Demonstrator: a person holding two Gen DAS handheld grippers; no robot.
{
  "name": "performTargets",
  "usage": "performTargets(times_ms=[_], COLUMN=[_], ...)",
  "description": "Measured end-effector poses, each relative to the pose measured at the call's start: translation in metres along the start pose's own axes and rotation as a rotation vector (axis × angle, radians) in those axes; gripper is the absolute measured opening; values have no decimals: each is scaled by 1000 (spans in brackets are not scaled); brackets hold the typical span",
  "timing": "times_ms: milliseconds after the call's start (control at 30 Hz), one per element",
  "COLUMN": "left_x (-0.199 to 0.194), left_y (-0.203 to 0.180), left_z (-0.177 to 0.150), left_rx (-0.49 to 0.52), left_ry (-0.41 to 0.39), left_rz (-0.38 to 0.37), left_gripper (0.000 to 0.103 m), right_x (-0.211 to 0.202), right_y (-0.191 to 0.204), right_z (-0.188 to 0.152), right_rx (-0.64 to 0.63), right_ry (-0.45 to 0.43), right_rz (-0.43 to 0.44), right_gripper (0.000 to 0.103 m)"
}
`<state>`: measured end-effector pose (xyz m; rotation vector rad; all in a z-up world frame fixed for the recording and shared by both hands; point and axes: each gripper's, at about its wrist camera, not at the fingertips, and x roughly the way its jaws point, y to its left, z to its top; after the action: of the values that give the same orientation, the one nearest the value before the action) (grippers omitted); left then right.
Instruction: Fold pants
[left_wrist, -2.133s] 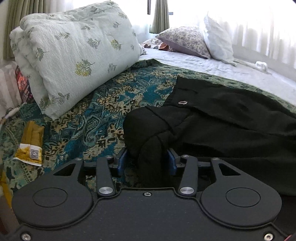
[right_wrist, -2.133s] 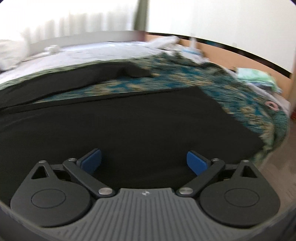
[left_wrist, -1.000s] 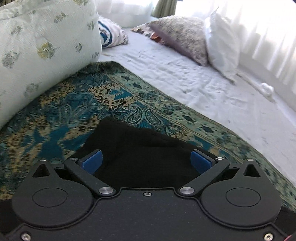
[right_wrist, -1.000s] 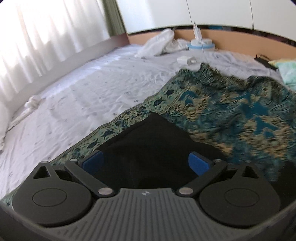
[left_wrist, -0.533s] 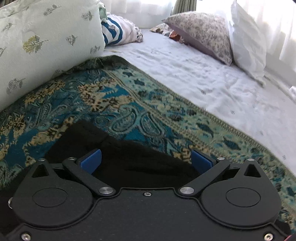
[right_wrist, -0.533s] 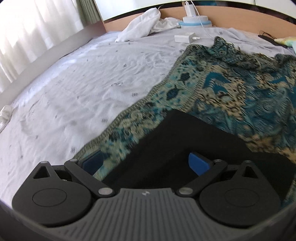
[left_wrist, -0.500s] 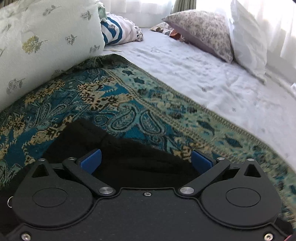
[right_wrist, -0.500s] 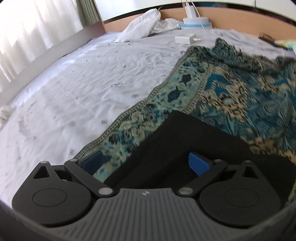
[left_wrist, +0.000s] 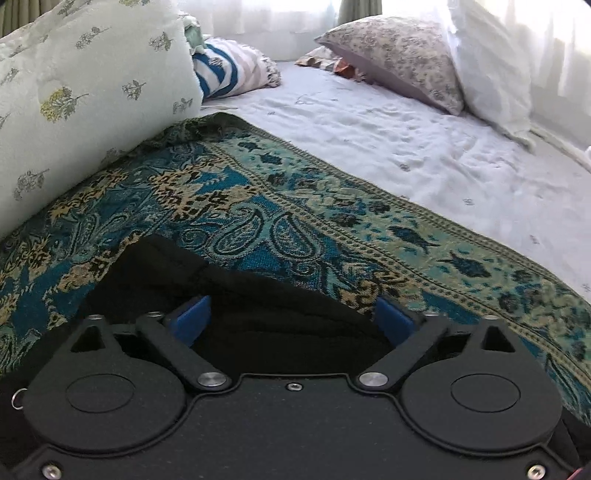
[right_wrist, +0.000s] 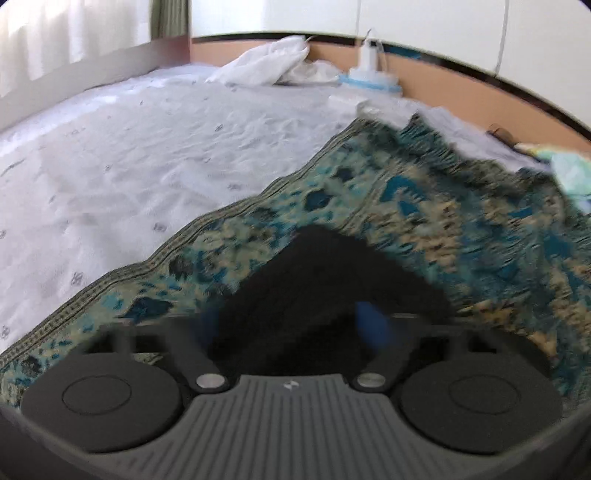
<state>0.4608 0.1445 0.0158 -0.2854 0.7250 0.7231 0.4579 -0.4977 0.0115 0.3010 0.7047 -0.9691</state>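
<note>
The black pants (left_wrist: 207, 284) lie on a teal paisley blanket (left_wrist: 258, 206) on the bed. My left gripper (left_wrist: 291, 319) is open, its blue pads on either side of the pants' far edge near a corner. A small metal ring (left_wrist: 16, 397) on the pants shows at the lower left. In the right wrist view, a pointed corner of the pants (right_wrist: 325, 273) lies on the blanket (right_wrist: 480, 229). My right gripper (right_wrist: 291, 321) is blurred; its blue pads stand closer together around the black cloth, not fully shut.
A large floral duvet roll (left_wrist: 74, 96) sits left, a striped cushion (left_wrist: 229, 74) behind it, pillows (left_wrist: 406, 59) far right. White sheet (right_wrist: 129, 166) lies beyond the blanket. White cloth (right_wrist: 269, 66), a blue-white device (right_wrist: 369, 74) and a charger (right_wrist: 347, 99) sit by the footboard.
My left gripper let go of the bunched pants earlier and now hovers open at their far edge. My right gripper's pads have moved inward over the pants corner; its view is blurred by motion.
</note>
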Motion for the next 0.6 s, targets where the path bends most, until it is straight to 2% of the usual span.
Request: performTargets(times_ms=[33,67,100,133,233,333,500,567,600], left_x=[-3,-5,-8,-12,-22,-31,-50,-53,-53], left_y=[2,3,5,8,17,29,52,59,61], left_z=[-1,-1,-1,-1,1,3,6,10,12], left_rx=[6,12,15,16,-14,-52,-64,-81,-100], left_ry=[-4,-8,-11,-14,5,41,31,56,69], left_rz=[-16,-30,-48,-73,-125,-160,-204,-246,-262], left_gripper=[76,70,52,25,1,1,1,8,21], right_x=[-1,-3,-6,-8,-17,-32,-62,-72,-76], right_y=[-2,-4,-8,-12,-29,-55,-102,-119,-126], right_z=[0,0,-1,0,4,13,27,29,30], right_rx=[-6,-17,-16,-8,31,77,118,126,128], right_ry=[-1,-6,-13,-16,-5,-21,-62,-68,-71], right_rz=[9,14,26,46,94,145,207,221,227], right_gripper=[38,33,21,13,8,8,8,8,8])
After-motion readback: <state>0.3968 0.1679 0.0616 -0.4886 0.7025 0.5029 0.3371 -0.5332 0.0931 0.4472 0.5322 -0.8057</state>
